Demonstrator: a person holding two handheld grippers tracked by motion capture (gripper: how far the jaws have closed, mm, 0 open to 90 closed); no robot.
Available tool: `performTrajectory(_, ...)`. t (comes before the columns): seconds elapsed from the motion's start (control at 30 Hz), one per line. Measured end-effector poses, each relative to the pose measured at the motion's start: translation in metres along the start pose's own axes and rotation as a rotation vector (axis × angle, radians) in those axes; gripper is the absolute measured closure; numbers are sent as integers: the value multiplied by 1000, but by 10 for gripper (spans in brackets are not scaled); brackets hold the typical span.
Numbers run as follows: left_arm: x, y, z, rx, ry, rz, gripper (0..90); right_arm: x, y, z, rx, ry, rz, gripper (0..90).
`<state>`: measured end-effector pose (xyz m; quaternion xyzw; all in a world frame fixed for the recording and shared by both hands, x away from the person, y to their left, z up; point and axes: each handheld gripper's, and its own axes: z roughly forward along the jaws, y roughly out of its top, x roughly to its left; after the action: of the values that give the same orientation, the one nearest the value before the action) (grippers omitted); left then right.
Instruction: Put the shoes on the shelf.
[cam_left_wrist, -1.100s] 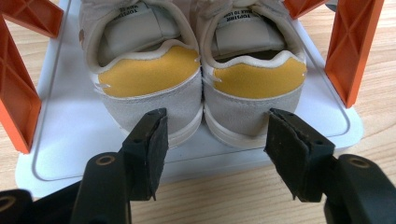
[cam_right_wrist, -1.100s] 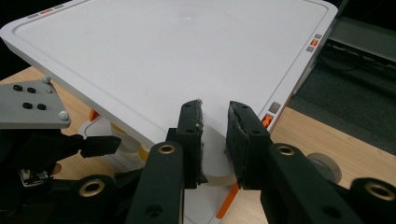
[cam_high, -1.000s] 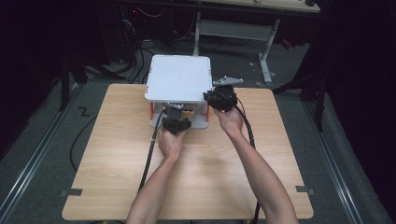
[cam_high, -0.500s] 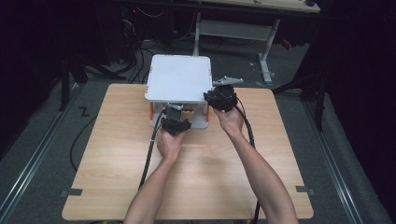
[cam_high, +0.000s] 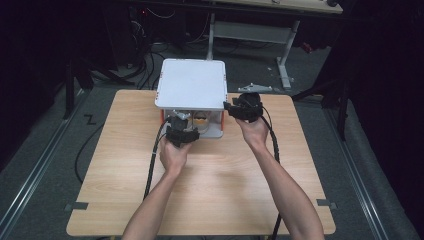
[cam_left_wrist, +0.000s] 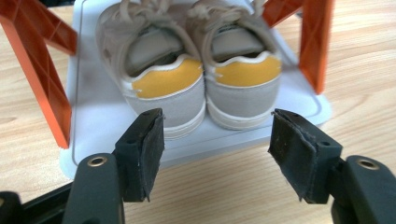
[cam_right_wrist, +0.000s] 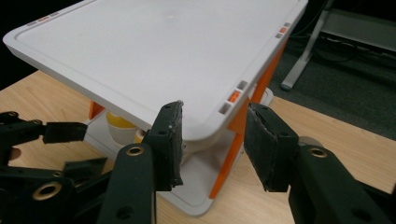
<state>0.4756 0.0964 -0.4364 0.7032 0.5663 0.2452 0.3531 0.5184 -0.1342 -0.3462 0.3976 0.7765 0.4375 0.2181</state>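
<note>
On the lower shelf of a small white rack, a pair of grey shoes with yellow heel patches stands side by side, heels toward the camera of the left gripper view, in the upper middle of that frame. The shoes rest on the rack's white bottom tray, between orange struts at the frame's upper left and upper right. In the high view the rack sits at the upper middle of the frame, at the far edge of the wooden table, its flat white top hiding most of the shoes; a bit of yellow shows beneath its near edge.

Just below the rack in the high view, the left gripper points at the shelf opening. Its jaws stand wide apart and have just been opening a little more; in its own view nothing sits between the pads, which are short of the heels.

At the rack's right near corner, the right gripper has its jaws astride the corner of the top panel. They have just been opening, and in its own view the pads stand off the panel's edge, gripping nothing. The left gripper shows dark at that frame's lower left.
</note>
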Motion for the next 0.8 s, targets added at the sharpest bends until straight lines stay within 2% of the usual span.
performTrajectory(0.07,0,1,-5,-8,-33,17,354,-4,-3,-5,0,-2,7,556)
performTrajectory(0.2,0,2,-13,-22,-55,26,353,-11,-8,-15,-17,-4,24,545)
performTrajectory(0.33,0,3,-20,-37,-63,37,352,-15,-13,-23,-22,-1,28,535)
performTrajectory(0.5,0,5,-29,-54,-95,26,355,-20,-17,-32,-18,0,29,519)
performTrajectory(0.67,1,6,-39,-73,-113,25,357,-23,-23,-42,-40,6,35,514)
performTrajectory(0.8,1,7,-47,-79,-127,39,358,-26,-30,-50,-42,15,43,503)
